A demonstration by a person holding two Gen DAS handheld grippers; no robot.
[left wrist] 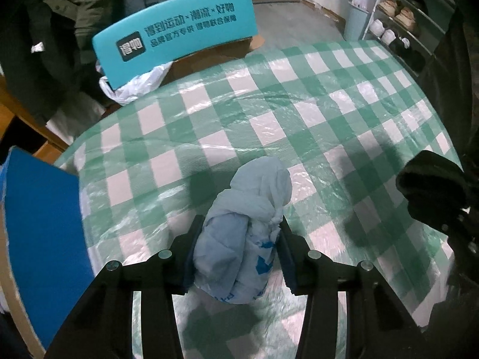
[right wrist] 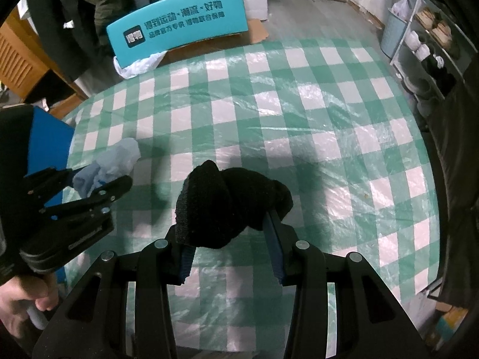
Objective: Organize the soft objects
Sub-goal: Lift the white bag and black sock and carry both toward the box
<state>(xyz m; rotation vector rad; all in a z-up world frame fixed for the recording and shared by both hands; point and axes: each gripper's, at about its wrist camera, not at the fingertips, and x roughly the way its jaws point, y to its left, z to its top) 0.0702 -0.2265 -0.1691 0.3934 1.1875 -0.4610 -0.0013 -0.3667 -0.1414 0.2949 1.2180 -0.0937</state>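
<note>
Spreading across both views is a bench [left wrist: 299, 113] under a green-and-white checked cloth with clear plastic over it, and almost all of it lies bare. Beyond its far edge stands a teal box [left wrist: 176, 36] with printed lettering, a white plastic bag [left wrist: 134, 86] bunched at its foot; at the left edge a blue board [left wrist: 42, 227] rises beside the bench. The left tool [left wrist: 236, 248] has its pads pressed on a pale blue bundle [left wrist: 239, 230], which looks like a rolled plastic bag, held up just above the cloth near the left side. The right tool [right wrist: 230, 239] is clamped on a black knitted piece [right wrist: 230, 203], perhaps a sock or hat, held above the near middle of the bench. With both soft things in hand and none left lying on the cloth, my judgement is that gathering is done and putting away remains. No bin or pile for them is plain here, though the teal box may serve.
</note>
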